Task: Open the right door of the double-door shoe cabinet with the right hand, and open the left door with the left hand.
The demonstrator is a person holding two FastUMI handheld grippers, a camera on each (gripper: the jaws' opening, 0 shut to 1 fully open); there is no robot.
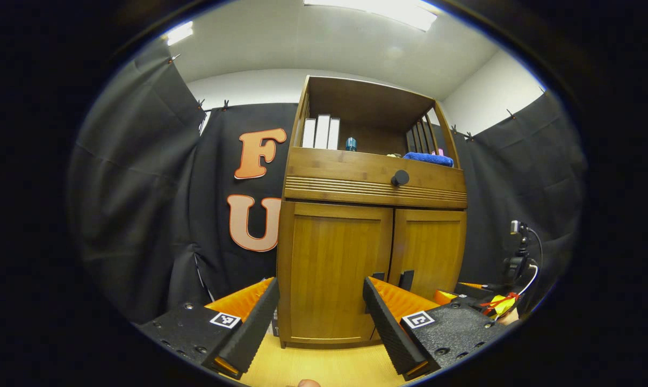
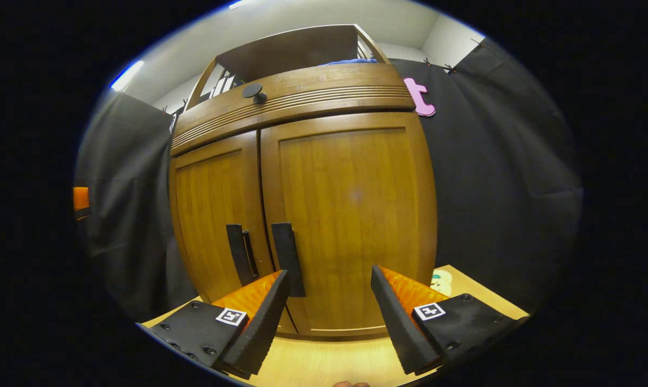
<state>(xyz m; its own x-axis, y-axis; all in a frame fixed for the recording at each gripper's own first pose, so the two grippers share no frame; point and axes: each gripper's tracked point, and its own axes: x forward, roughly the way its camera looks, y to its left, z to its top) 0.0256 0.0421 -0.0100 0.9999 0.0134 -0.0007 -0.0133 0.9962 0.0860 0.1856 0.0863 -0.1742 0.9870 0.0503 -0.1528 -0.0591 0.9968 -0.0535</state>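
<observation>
Left gripper and right gripper: ribbed pads, jaws spread wide, grasping nothing, both low over the pale wood floor. Beyond, the shoe cabinet stands against the back cloth: smooth amber wood, grooved drawer band, round knob. Both doors shut; flat bar handles at the centre seam. Blue cloth on top shelf, possibly a towel.

Bright, even light falls from ceiling panels high above my tongs, glaring white at the top of the left gripper view; another strip glows up and to the left of my right tongs. The cabinet ahead is sharp, with a soft sheen. Its straight edges bow outward toward the rims. Shadows are faint.
</observation>
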